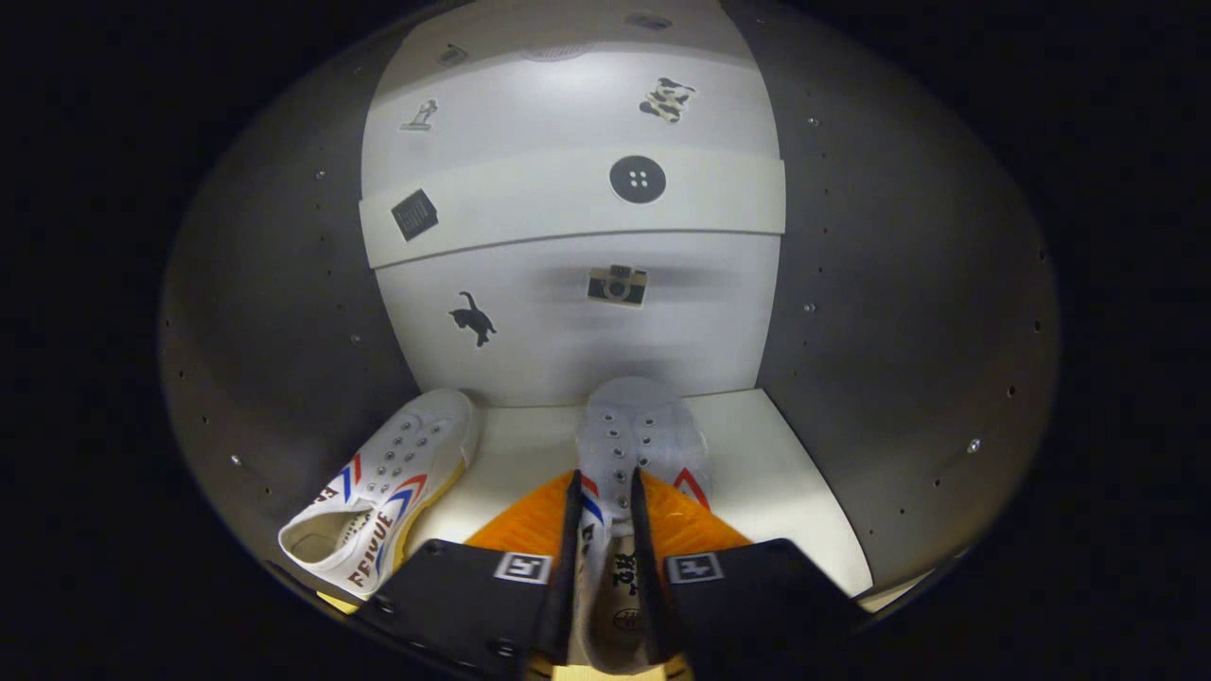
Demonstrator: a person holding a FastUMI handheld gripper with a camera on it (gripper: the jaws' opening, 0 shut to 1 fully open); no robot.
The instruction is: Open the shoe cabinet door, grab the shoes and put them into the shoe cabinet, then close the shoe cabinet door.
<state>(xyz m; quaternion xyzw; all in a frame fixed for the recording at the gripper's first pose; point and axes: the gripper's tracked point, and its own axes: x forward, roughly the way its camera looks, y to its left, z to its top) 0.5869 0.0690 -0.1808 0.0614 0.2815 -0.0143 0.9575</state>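
In the gripper view, we saw our gripper (605, 497) clenched on the second shoe (636, 445), both fingers pressing its upper from either side near the lace eyelets, its toe pointing toward the cabinet's back panel (568, 274). The first shoe (393, 497) already lay on the cabinet shelf (776, 473), off to the left of the fingers and tilted on its side. We judged the door opened and one shoe stowed; what remained was to set this shoe down, let go, withdraw and close the door.
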